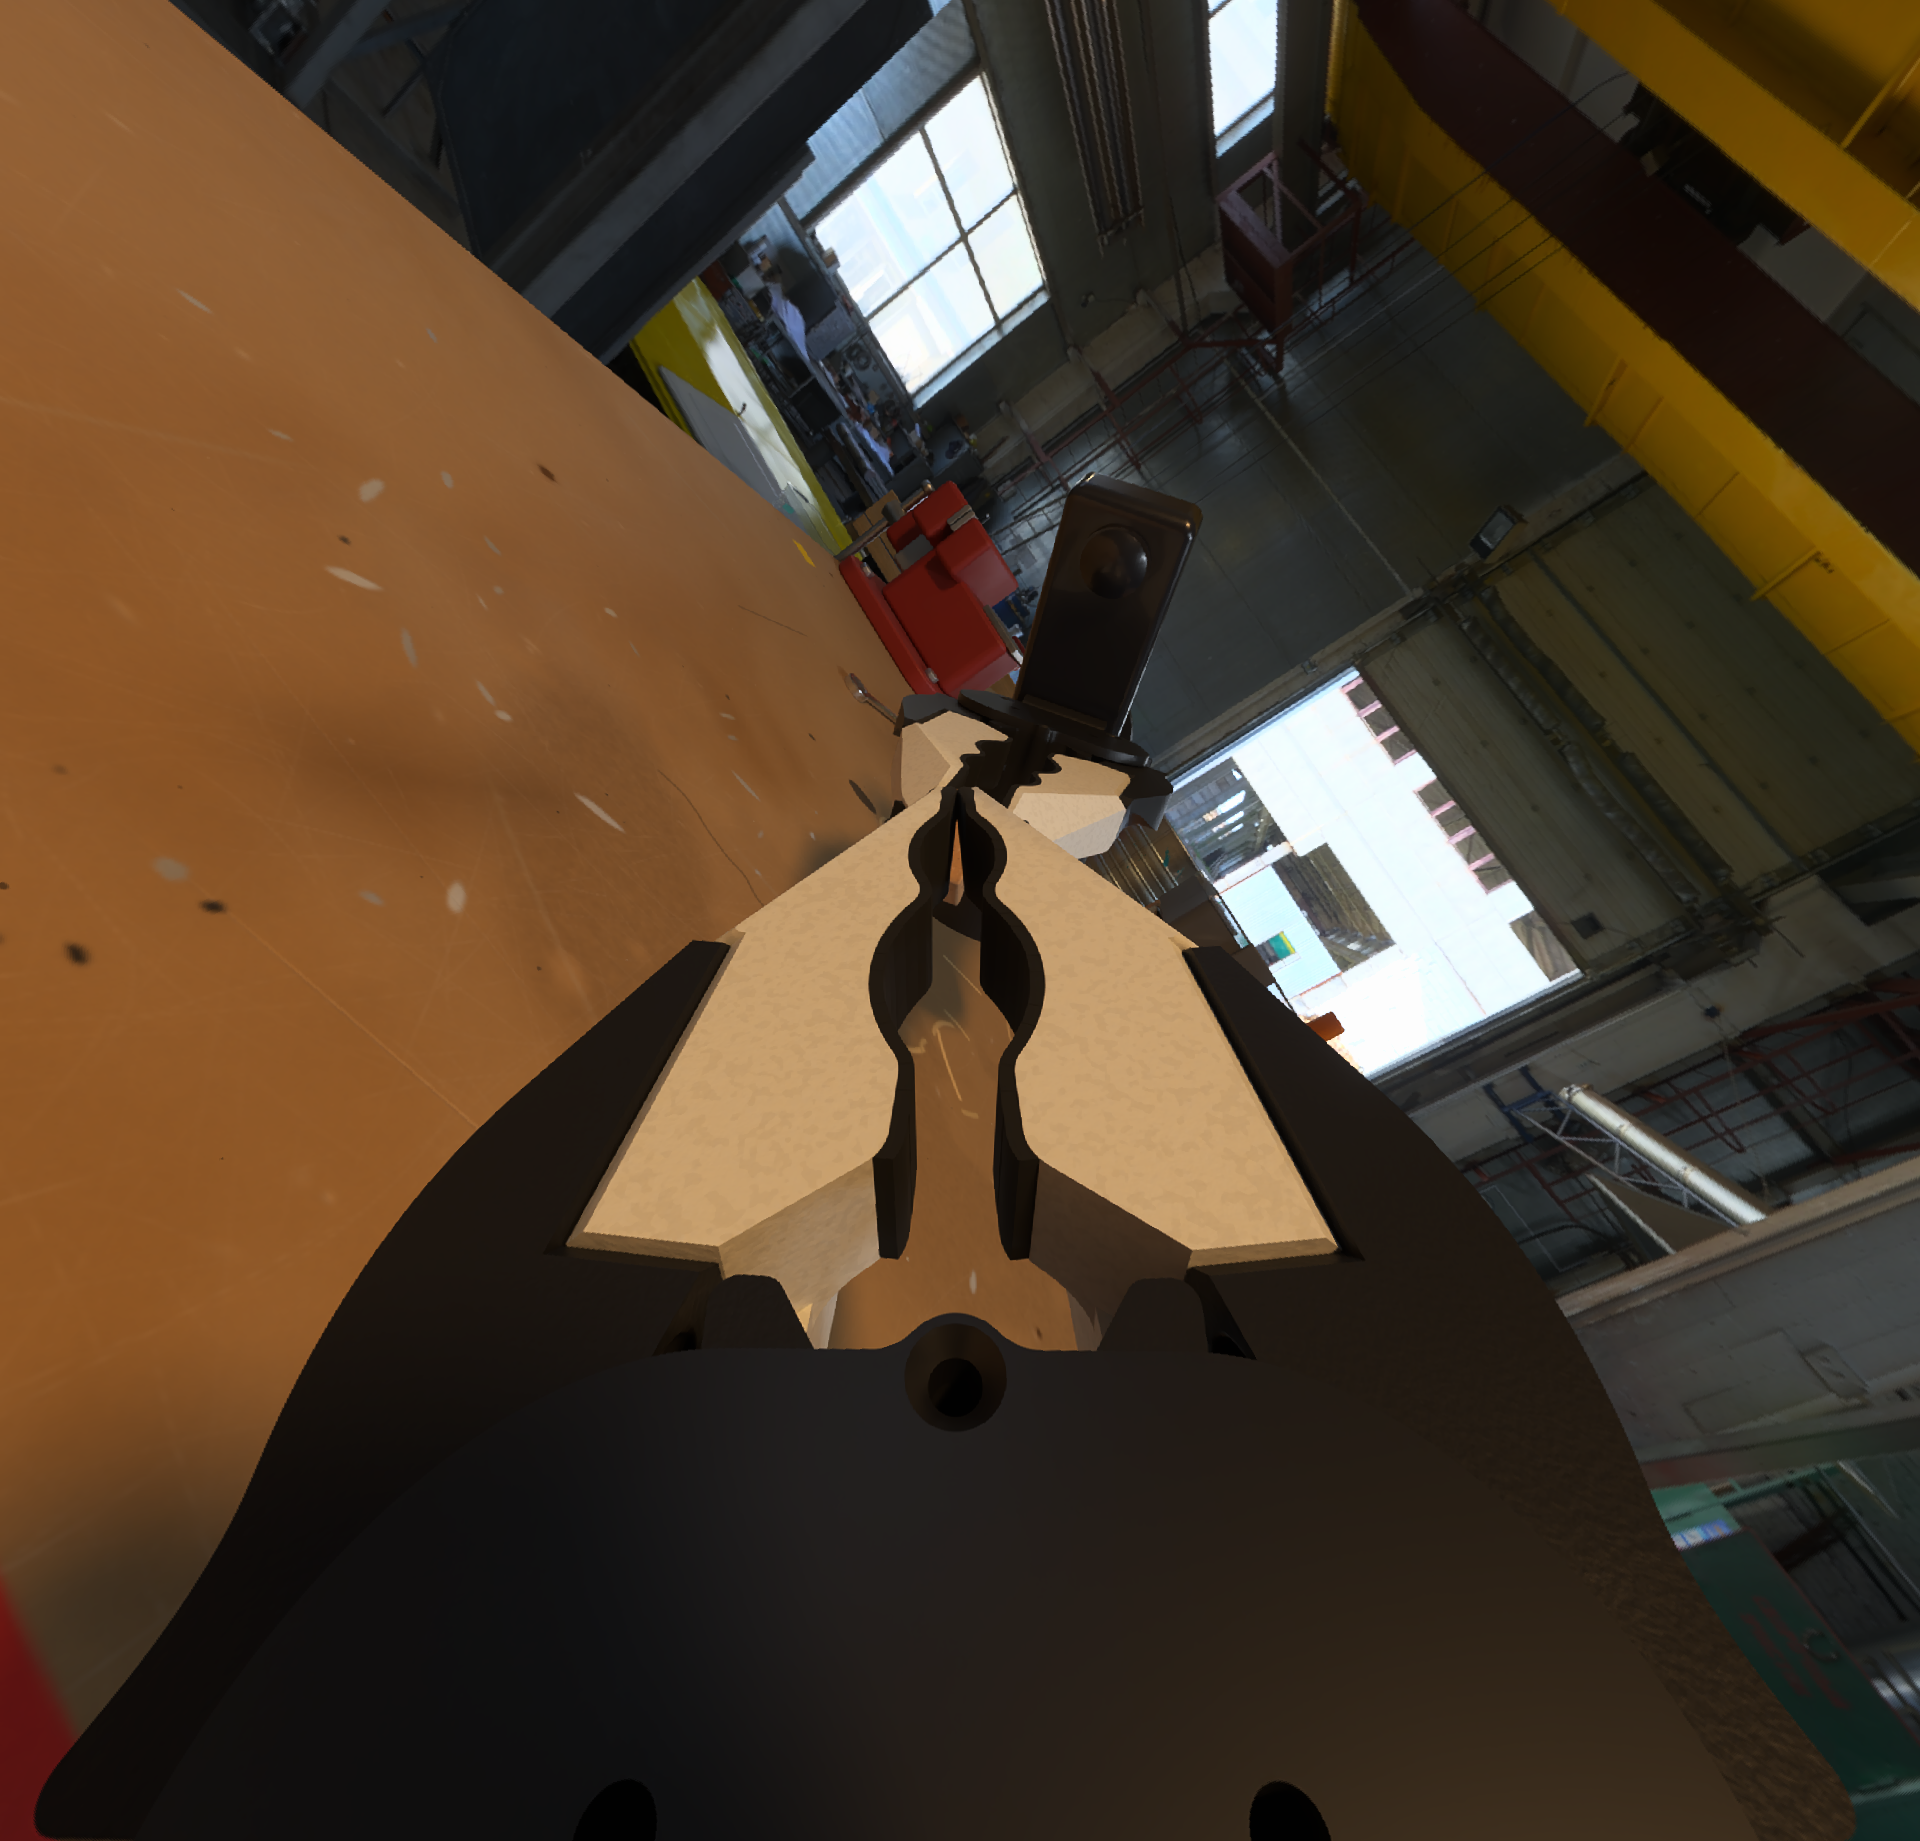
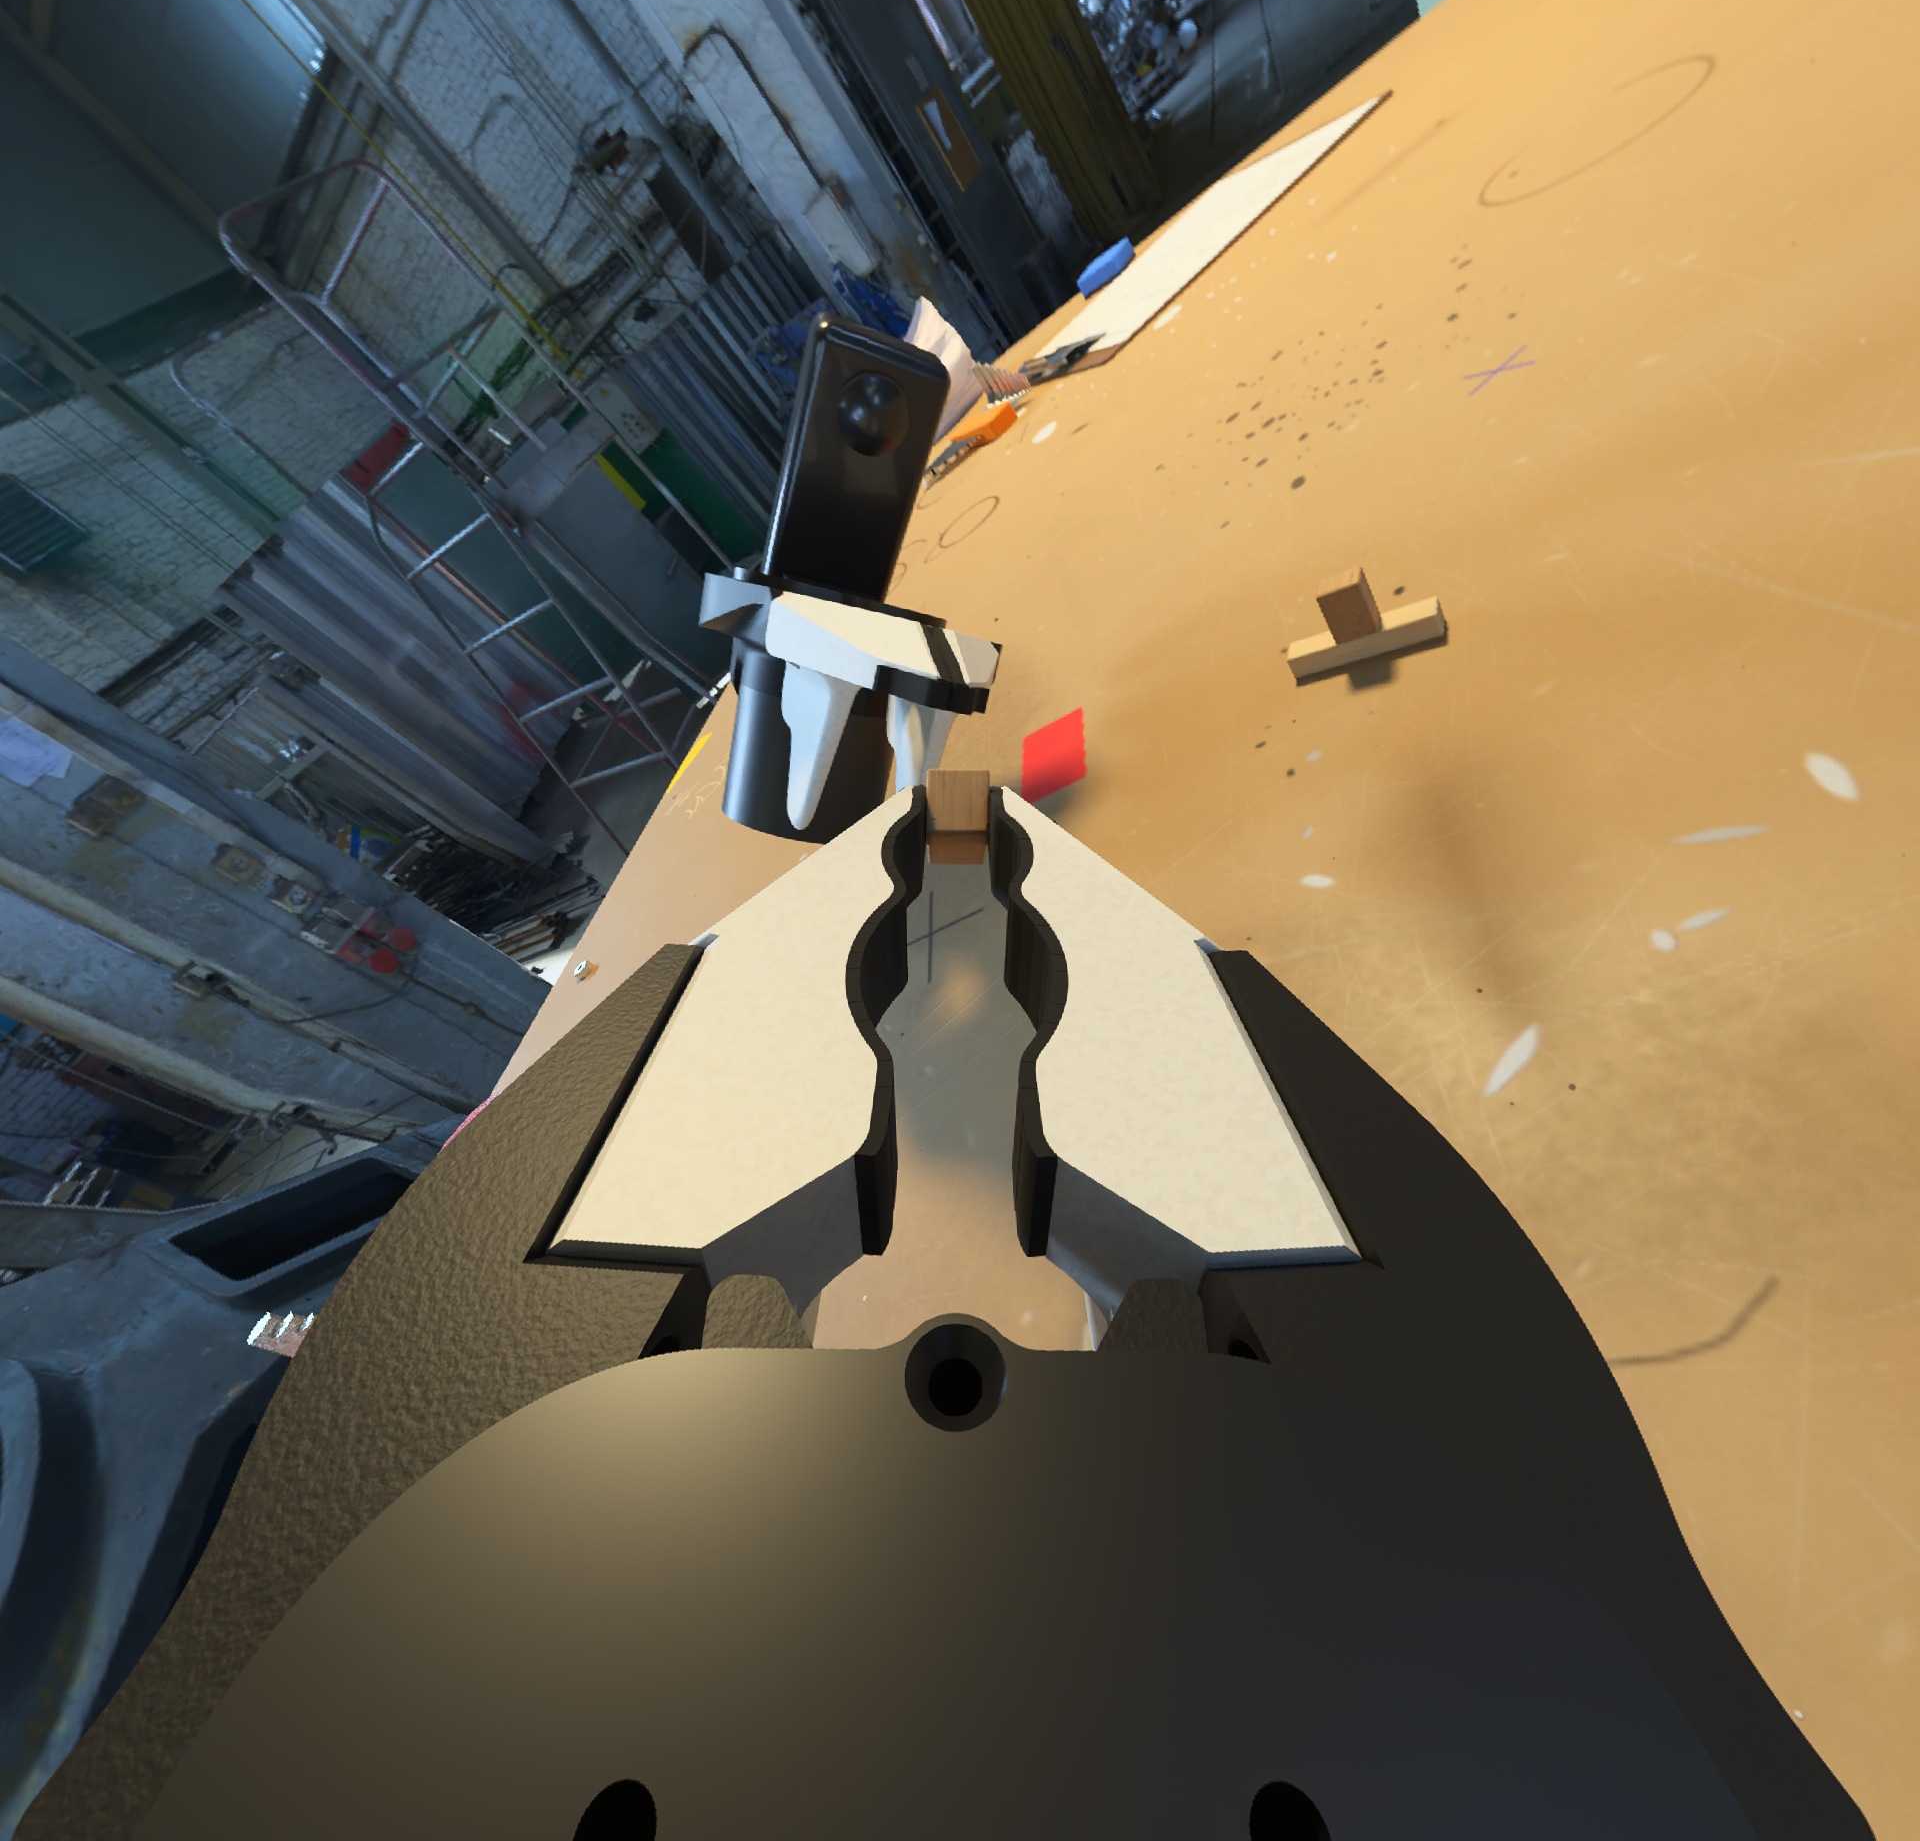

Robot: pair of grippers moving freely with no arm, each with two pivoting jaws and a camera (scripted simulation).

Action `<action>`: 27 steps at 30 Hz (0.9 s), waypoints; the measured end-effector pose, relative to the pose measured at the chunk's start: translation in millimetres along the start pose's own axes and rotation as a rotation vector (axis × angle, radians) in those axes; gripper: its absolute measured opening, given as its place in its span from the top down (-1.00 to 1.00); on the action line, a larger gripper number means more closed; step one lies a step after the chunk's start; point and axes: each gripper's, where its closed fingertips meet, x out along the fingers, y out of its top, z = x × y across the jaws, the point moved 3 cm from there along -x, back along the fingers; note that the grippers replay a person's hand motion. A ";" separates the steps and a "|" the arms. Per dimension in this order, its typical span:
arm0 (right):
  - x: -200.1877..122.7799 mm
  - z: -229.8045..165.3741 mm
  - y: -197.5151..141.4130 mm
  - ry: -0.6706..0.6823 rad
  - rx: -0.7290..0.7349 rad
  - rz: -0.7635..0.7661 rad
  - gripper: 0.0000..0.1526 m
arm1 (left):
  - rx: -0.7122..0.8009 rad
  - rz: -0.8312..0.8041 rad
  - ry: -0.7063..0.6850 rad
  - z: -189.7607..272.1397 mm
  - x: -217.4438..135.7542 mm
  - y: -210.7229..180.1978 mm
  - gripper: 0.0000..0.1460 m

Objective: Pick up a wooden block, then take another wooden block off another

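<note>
Wrist cameras face each other, tilted, sharing tabletop (image 2: 1558, 856).

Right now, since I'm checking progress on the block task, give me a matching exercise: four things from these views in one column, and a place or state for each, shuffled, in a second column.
Things:
1. right hand-held gripper
2. left hand-held gripper
3. upright wooden block
4. long wooden block

Places or states:
A. lies flat on the table
B. shut on the small wooden block
C. shut, holding nothing
D. stands on top of another block

Pairs: 1-B, 2-C, 3-D, 4-A
</note>
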 end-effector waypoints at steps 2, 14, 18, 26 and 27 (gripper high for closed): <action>1.3 2.4 -0.6 -0.012 0.014 -0.014 0.86 | -0.002 -0.002 0.009 -1.6 0.0 0.6 1.00; -4.6 10.6 5.9 -0.020 0.095 0.048 0.86 | 0.228 0.116 0.349 -15.4 -82.2 52.1 1.00; -5.0 11.3 6.8 -0.009 0.110 0.055 0.86 | 0.443 0.032 0.534 -18.7 -104.2 58.6 0.97; -3.5 11.6 5.4 -0.022 0.102 0.041 0.86 | 0.684 -0.400 0.698 -53.9 -58.0 28.8 0.94; -3.6 11.5 5.5 -0.022 0.101 0.042 0.86 | 0.717 -0.441 0.719 -58.4 -53.0 27.1 0.93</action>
